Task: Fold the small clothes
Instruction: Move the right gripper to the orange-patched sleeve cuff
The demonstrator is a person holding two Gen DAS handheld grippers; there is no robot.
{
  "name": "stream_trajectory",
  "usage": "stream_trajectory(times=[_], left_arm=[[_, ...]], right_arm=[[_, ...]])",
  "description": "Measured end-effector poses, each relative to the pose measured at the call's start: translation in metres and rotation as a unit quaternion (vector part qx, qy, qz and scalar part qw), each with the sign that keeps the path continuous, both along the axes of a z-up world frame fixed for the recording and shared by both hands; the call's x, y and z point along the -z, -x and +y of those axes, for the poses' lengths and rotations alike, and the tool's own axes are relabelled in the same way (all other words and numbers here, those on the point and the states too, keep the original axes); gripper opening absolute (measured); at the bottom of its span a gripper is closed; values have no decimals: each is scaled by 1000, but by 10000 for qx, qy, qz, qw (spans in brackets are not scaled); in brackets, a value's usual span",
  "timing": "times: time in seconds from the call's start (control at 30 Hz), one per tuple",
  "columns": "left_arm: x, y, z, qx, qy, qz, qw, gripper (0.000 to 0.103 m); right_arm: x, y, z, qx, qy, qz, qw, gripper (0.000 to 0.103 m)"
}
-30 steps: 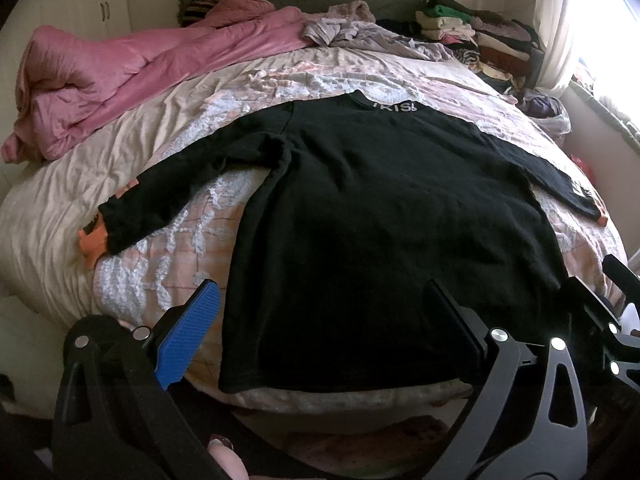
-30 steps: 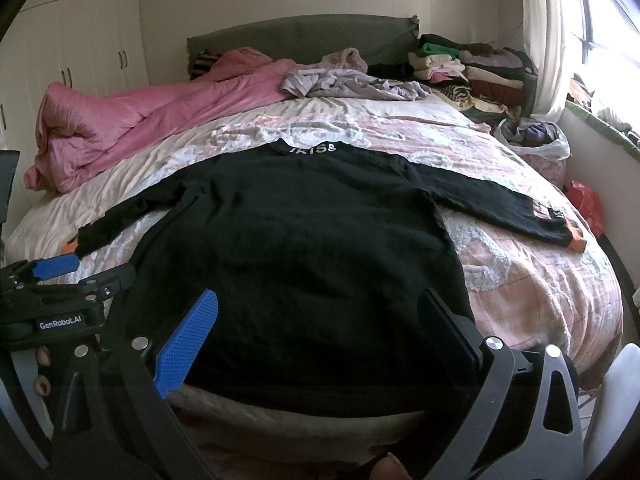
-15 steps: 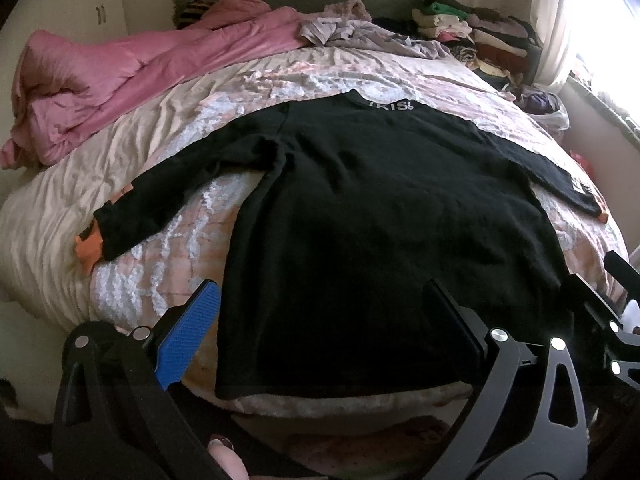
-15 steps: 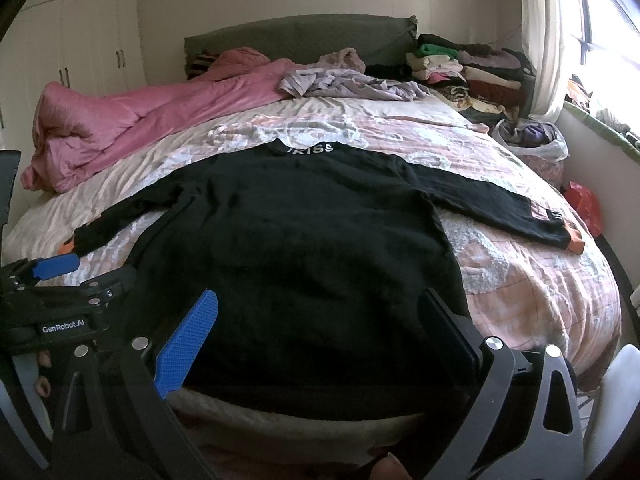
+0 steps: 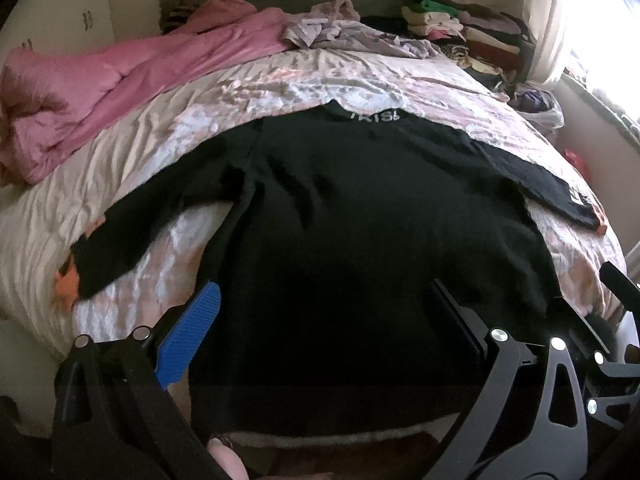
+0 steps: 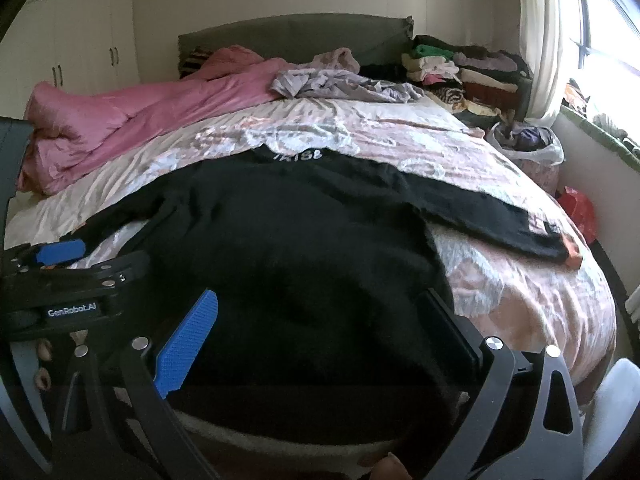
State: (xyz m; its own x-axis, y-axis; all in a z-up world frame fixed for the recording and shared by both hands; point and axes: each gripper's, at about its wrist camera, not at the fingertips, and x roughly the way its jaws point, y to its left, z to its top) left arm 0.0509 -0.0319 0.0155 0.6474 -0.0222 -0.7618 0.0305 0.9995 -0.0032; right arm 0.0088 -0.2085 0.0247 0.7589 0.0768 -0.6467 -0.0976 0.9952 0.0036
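Now one black sweater (image 5: 340,240) is lying flat on bed (image 5: 100,200), both sleeves spreading outward (orange cuffs at ends). Two grippers are hovering over hem: left gripper (image 5: 324,320) and right gripper (image 6: 320,328), each with jaws standing wide apart, grasping nothing. One pink duvet (image 6: 140,120) is bunching near headboard. One stack of folded clothes (image 6: 460,68) is sitting beside window (image 6: 600,40).
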Motion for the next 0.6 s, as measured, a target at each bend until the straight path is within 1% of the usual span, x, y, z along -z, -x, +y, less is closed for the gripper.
stream_trajectory(times=[0.17,0.27,0.6], left_arm=[[-4,-26,-9,49,-57,1,10000,94],[-2,-44,-12,64,-58,79,9999,94],[-10,-97,-20,-54,-126,42,9999,94]], right_arm=[[-7,-21,-11,79,-7,-70,9999,99],[-13,-35,-18,151,-9,-142,9998,99],[-20,-79,-49,409,12,-198,9990,99]])
